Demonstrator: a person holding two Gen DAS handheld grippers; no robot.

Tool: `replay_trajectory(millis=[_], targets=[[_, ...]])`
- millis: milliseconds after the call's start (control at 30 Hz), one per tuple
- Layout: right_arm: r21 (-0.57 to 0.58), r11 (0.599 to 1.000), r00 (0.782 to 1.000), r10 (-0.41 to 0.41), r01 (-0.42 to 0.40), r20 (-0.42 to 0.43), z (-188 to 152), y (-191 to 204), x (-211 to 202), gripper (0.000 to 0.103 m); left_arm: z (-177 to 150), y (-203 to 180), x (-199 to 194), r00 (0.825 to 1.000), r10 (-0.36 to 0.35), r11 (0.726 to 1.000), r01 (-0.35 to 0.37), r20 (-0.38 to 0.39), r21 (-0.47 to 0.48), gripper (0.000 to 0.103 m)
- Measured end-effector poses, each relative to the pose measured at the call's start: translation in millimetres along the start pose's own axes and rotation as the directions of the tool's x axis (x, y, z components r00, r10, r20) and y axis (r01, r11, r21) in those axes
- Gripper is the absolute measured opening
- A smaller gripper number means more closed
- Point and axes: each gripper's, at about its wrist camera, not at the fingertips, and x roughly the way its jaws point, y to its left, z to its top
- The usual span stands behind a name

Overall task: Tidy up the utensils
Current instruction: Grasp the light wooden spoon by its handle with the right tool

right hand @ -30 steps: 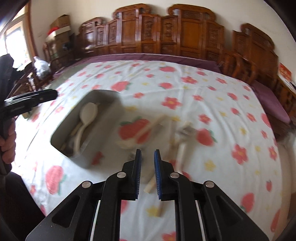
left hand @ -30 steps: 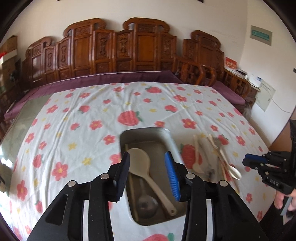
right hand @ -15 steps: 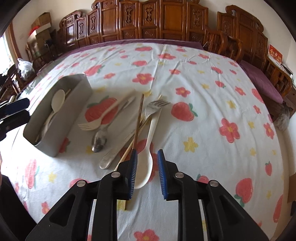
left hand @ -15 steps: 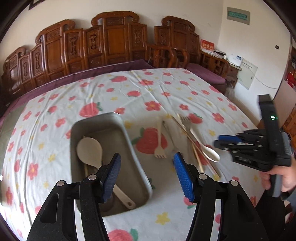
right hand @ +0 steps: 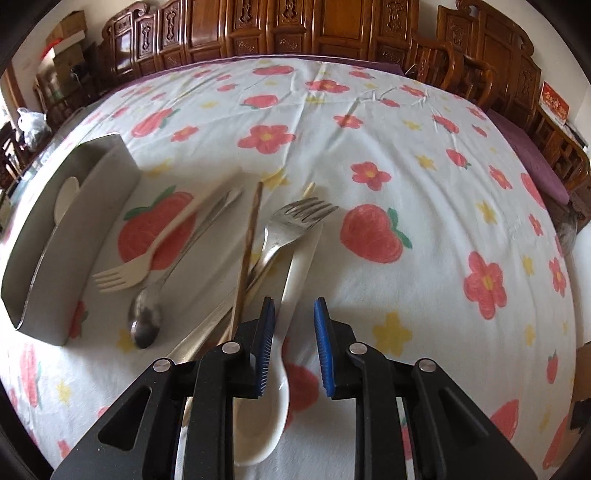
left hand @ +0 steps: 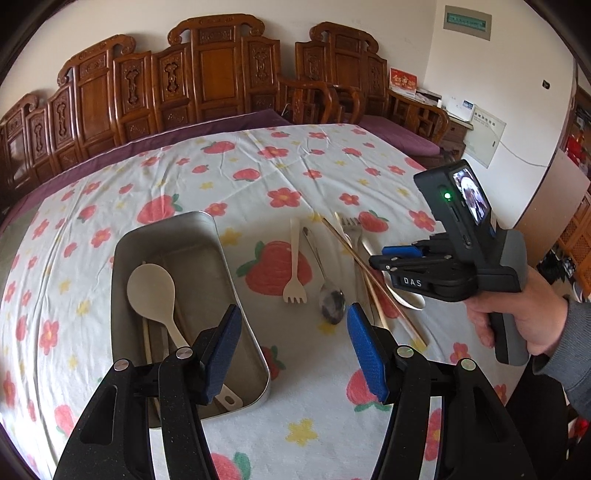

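right gripper (right hand: 294, 325): jaws slightly apart, just opened, empty, straddling white spoon (right hand: 275, 362) handle
left gripper (left hand: 293, 347): jaws half open, just widened, empty
next: lower squarely, avoid chopstick (right hand: 249, 243)
goal: tray (left hand: 192, 236)

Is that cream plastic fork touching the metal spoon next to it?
Apart. The left wrist view shows tablecloth between the cream fork and the metal spoon along their whole length.

A white tablecloth (left hand: 258, 173) printed with strawberries and flowers is spread over the table. Carved wooden chairs (left hand: 218, 70) are ranged behind it against a pale wall (left hand: 413, 33), where what may be a framed sign (left hand: 468, 21) is hung
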Motion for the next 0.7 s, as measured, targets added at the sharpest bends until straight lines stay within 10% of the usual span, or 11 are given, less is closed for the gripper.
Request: replay_trajectory(millis=[700], targets=[[0.110,0.994,1.000,-0.015,0.012,0.022,-51,-43,-48,0.008,-7,-13,11,1.000,-0.006,1.000,0.007,-0.029,0.010,0.057]])
